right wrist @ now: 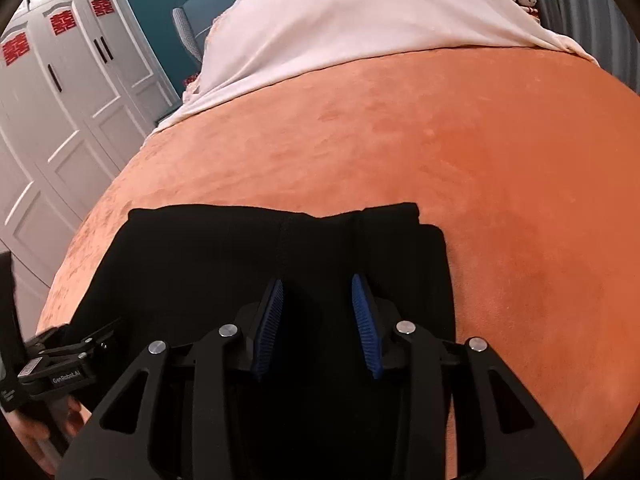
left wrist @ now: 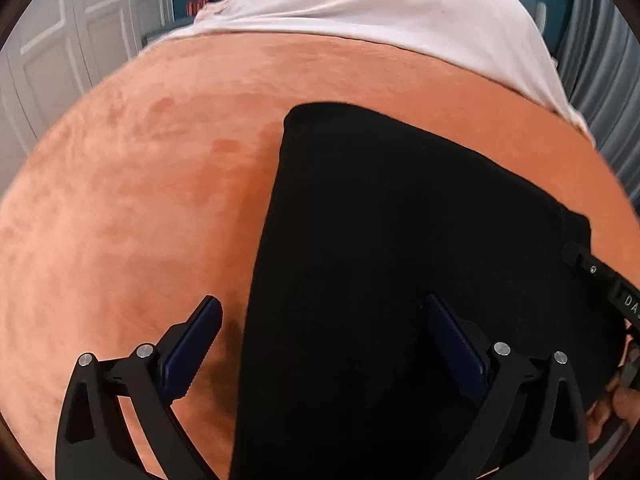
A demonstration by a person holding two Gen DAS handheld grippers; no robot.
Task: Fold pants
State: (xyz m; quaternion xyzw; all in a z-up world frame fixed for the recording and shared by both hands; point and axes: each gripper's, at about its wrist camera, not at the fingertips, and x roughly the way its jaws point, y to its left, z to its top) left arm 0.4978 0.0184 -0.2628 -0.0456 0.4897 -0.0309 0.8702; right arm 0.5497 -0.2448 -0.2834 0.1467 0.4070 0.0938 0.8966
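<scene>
The pants (left wrist: 400, 280) were black, matte and almost featureless, lying flat in a folded stack on the orange blanket (left wrist: 140, 200). In the right wrist view the pants (right wrist: 240, 264) showed a squared far edge with two raised vertical seams and a second layer stepping out at 1 o'clock. In the left wrist view their far corner was rounded, and the left edge ran straight toward 6 o'clock.

The blanket was a short-pile, velvety fabric with brushed streaks. A smooth white sheet (right wrist: 340, 32) covered the bed toward 12 o'clock. Panelled white wardrobe doors (right wrist: 60, 92) with red cut-outs stood at 9 o'clock.

The left gripper (left wrist: 320, 312) stood wide open, with nothing clamped, one blue ribbed pad over the blanket and one over the pants. The right gripper (right wrist: 318, 292) stood narrowly open above the pants; whether its pads pinched any cloth could not be told.
</scene>
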